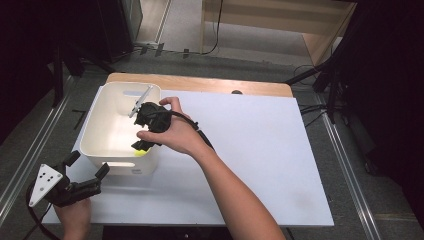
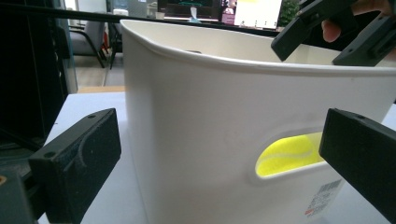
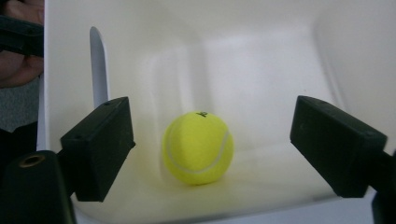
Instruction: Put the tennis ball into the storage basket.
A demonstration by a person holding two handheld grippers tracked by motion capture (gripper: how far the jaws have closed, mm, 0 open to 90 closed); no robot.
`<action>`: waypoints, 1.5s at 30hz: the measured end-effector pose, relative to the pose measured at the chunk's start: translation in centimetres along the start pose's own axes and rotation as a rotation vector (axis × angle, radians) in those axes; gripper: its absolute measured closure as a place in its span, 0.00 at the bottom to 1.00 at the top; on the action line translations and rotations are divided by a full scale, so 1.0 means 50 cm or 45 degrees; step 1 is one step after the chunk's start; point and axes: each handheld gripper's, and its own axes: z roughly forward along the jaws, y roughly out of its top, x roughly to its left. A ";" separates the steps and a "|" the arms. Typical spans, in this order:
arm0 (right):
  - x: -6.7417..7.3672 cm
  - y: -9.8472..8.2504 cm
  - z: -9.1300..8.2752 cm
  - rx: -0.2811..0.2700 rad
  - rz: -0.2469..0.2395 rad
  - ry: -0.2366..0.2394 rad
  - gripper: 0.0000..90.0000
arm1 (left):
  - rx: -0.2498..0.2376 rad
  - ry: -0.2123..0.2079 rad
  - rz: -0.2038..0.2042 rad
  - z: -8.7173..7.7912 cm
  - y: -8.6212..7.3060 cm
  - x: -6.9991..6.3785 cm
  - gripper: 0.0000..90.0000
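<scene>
Left claw: at about 8 o'clock on the worktop, just outside the near wall of the white bin; jaws spread, holding nothing. In the left gripper view they straddle the wall and its handle slot.

White bin: open-topped tub at roughly 10 o'clock, standing upright on the white sheet, with a handle slot in each end wall.

Contents: one yellow tennis ball resting on the bin floor at the near end, toward 6 o'clock within the tub; it glows through the near slot in the left gripper view. Nothing else shows inside.

Right claw: hanging over the bin's near right rim at about 5 o'clock of the tub; jaws spread wide with the ball between and below them, not touching it.

Risk, ball: if the jaws close on it off-centre, it would likely squirt away across the smooth floor.

Risk, bin: a jaw catching the rim or wall could drag or tip the light tub.

Risk, claws: both work close at the near wall and may knock together.
</scene>
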 end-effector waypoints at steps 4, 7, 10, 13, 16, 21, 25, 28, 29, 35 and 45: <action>0.003 -0.004 -0.014 -0.044 -0.022 -0.009 0.10 | 0.002 0.000 0.002 0.000 0.000 0.000 0.00; 0.009 -0.006 -0.026 -0.062 -0.018 -0.034 0.05 | 0.003 0.000 0.001 0.000 0.000 0.000 0.00; 0.010 -0.009 -0.035 -0.073 -0.017 -0.048 0.01 | 0.003 0.000 0.002 0.000 0.000 0.000 0.00; 0.010 -0.016 -0.044 -0.087 0.002 -0.057 0.00 | 0.003 0.000 0.002 0.000 0.000 -0.001 0.00; 0.007 -0.024 -0.050 -0.111 0.005 -0.064 0.00 | 0.003 0.000 0.001 0.000 0.000 0.000 0.00; 0.005 -0.041 -0.060 -0.135 0.009 -0.085 0.00 | 0.004 0.001 0.003 0.001 0.000 -0.001 0.00; 0.005 -0.054 -0.068 -0.144 0.023 -0.096 0.00 | 0.008 0.002 0.008 0.000 0.000 -0.001 0.00; 0.005 -0.063 -0.073 -0.154 0.036 -0.093 0.00 | 0.007 0.001 0.008 0.001 0.000 -0.001 0.00; 0.005 -0.066 -0.074 -0.153 0.035 -0.100 0.00 | 0.007 0.002 0.007 0.001 0.000 -0.001 0.00; 0.003 -0.084 -0.081 -0.160 0.052 -0.113 0.00 | 0.006 0.002 0.006 0.001 0.000 -0.001 0.00; 0.003 -0.116 -0.082 -0.183 0.077 -0.132 0.00 | 0.006 0.002 0.006 0.001 0.000 -0.001 0.00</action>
